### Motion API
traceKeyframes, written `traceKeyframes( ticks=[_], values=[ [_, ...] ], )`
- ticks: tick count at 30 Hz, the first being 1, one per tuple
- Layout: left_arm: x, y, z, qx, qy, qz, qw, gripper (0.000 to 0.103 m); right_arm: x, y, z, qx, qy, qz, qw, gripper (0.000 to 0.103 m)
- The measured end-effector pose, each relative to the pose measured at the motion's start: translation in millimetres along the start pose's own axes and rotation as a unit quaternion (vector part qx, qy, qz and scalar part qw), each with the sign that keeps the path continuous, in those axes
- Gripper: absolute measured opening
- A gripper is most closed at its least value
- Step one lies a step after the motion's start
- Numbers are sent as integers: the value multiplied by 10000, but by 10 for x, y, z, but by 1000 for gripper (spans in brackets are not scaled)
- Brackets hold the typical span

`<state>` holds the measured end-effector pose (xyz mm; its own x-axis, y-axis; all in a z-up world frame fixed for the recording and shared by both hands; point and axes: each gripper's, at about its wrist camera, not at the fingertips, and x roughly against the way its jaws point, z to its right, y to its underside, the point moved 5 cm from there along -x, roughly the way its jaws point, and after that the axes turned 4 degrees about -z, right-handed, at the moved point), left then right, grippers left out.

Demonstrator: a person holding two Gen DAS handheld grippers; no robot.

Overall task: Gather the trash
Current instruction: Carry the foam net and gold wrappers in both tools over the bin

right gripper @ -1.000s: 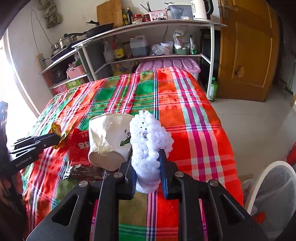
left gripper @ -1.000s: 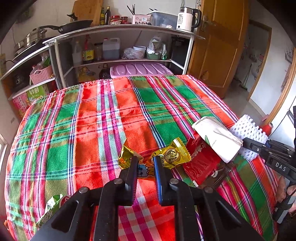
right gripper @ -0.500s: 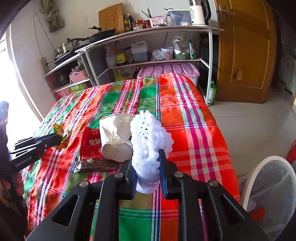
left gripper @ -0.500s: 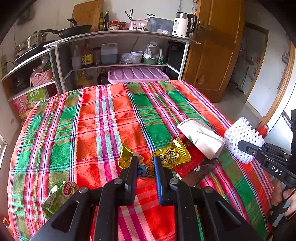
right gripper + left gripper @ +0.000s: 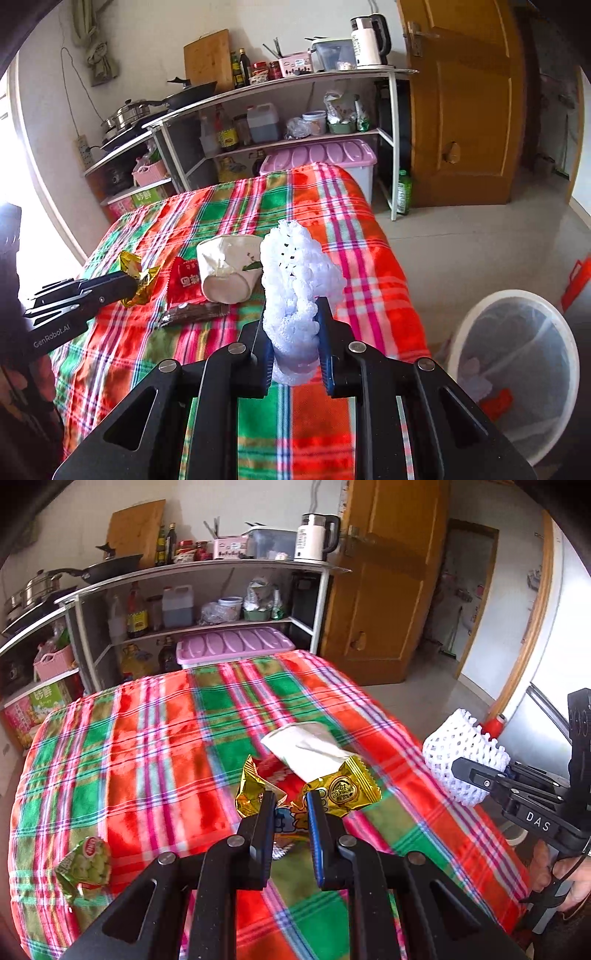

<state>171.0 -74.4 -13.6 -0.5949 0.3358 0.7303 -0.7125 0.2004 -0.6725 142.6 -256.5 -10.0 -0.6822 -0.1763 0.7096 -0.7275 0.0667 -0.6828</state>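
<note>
Here the right tool (image 5: 291, 334) is clenched on a white foam fruit net (image 5: 297, 280) held above the plaid-covered surface (image 5: 229, 214), the white lined bin (image 5: 517, 369) nearest its right, while the left tool (image 5: 290, 806) grips a crinkled gold foil wrapper (image 5: 340, 794)

The support surface is a table covered by a red, green and pink plaid cloth (image 5: 155, 746). Resting on the cloth near its middle is a crushed white paper cup (image 5: 229, 271), lying on its side, with a red printed snack wrapper (image 5: 183, 278) touching its left side and a dark brown flat wrapper (image 5: 195, 314) just in front of it. A green crumpled snack packet (image 5: 86, 864) lies well apart from the cup, at the cloth's near left edge.
</note>
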Motion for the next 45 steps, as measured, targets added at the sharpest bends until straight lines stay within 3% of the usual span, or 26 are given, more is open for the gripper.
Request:
traceKeyframes(
  ticks=[13, 26, 38, 42, 44, 45],
  values=[
    [-194, -139, 1012, -592, 756, -57, 9954, 17, 579, 238, 698, -537, 620, 234, 9964, 21],
    [-553, -208, 2201, -1325, 1435, -301, 9803, 17, 1015, 491, 1590, -1149, 1257, 299, 9849, 21],
    [-1059, -155, 2887, -1483, 1737, -808, 9702, 20, 988, 762, 2187, -1394, 1588, -52, 9774, 22],
    [-1233, -84, 3038, -1612, 1712, -951, 9673, 27, 836, 890, 2369, -1502, 1631, -330, 9746, 24],
    [-1333, -57, 3086, -1517, 1818, -1100, 9653, 40, 775, 940, 2426, -1547, 1635, -456, 9733, 29],
    [-1381, -42, 3105, -1468, 1857, -1180, 9644, 46, 756, 959, 2440, -1578, 1615, -489, 9729, 39]
  ],
)
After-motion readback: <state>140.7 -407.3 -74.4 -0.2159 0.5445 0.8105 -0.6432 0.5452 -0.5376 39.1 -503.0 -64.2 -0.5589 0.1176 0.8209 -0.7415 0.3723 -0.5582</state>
